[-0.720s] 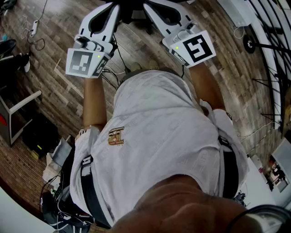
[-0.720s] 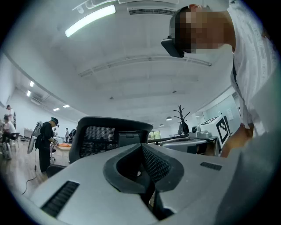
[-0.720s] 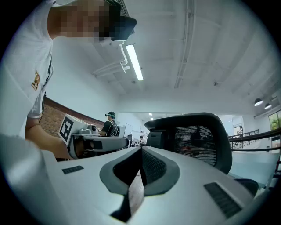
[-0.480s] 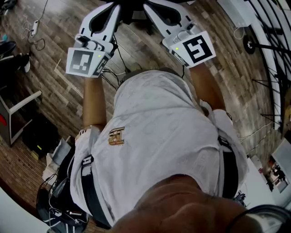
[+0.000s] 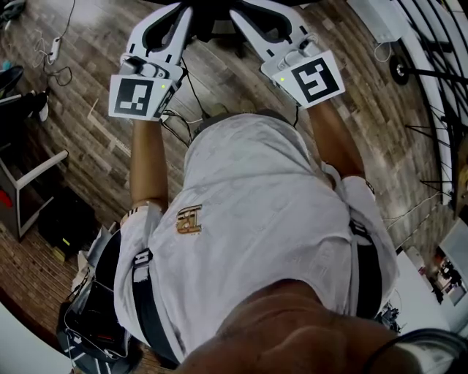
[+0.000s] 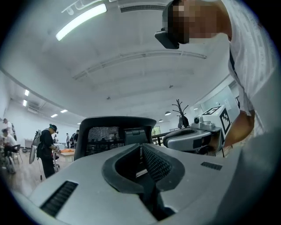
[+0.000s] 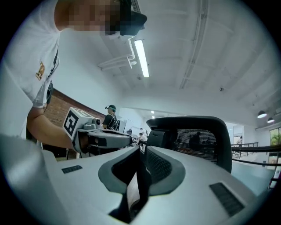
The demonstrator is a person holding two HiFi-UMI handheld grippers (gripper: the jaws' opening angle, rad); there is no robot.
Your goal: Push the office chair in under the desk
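Observation:
The black office chair (image 5: 212, 16) shows only at the top edge of the head view, over a wooden floor. Its mesh backrest (image 6: 112, 136) stands upright just beyond my left gripper (image 6: 141, 147), and the backrest (image 7: 199, 136) also fills the right gripper view past my right gripper (image 7: 142, 150). Both grippers are shut with nothing between the jaws. In the head view the left gripper (image 5: 179, 11) and right gripper (image 5: 241, 11) point forward at the chair, side by side. I cannot tell whether their tips touch it. No desk is discernible.
A power strip (image 5: 55, 44) and loose cables lie on the floor at the left. A black bag (image 5: 91, 314) sits by the person's left leg, near a grey frame (image 5: 33, 179). A black rack (image 5: 439, 80) stands at the right. People (image 6: 45, 147) stand far off.
Both grippers have edged slightly forward toward the chair. Their jaws stay shut.

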